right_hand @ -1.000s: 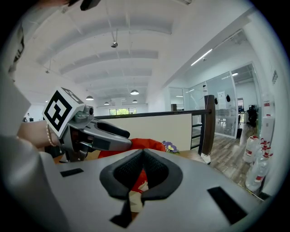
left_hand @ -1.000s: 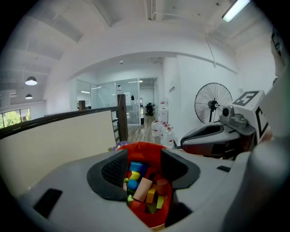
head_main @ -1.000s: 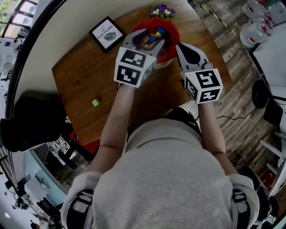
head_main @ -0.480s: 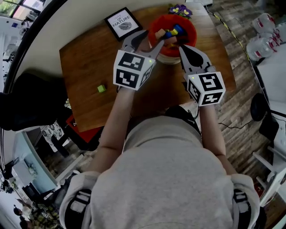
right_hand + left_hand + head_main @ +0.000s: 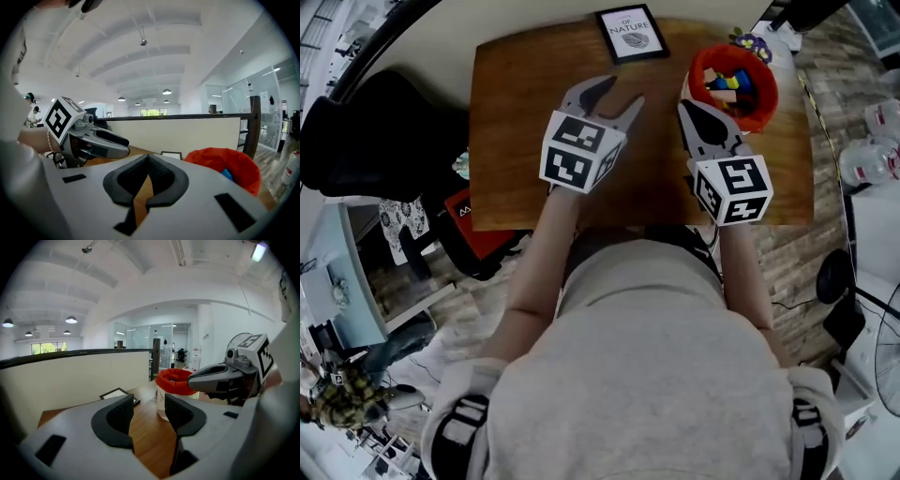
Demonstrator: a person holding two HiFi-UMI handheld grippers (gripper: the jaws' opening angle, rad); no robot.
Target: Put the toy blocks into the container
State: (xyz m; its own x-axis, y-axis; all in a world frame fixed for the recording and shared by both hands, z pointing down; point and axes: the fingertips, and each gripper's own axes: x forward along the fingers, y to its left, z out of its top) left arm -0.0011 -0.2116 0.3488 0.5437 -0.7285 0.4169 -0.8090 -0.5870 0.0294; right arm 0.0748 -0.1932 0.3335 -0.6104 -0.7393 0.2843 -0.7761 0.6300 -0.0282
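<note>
The container (image 5: 767, 101), a pale tub lined with red, stands at the table's far right and holds several coloured blocks (image 5: 729, 82). My left gripper (image 5: 623, 90) hovers over bare wood to its left. Its jaws stand open and have just been closing a little, with nothing between them. In the left gripper view the container (image 5: 174, 383) lies ahead, just right of the pads (image 5: 121, 417). My right gripper (image 5: 685, 107) is shut and empty, its tip beside the container's near left rim. The right gripper view shows the red liner (image 5: 228, 165) and a blue block (image 5: 227, 174) inside.
A framed picture (image 5: 630, 32) lies flat at the table's far edge, between the grippers and the wall. A small pot of purple flowers (image 5: 753, 43) stands behind the container. The wooden table (image 5: 511, 112) ends near my body; chairs and clutter sit on the floor to the left.
Both grippers have drawn back from above the container; the left one now sits over bare table to its left. The head view has swung, so the container shows further right.
</note>
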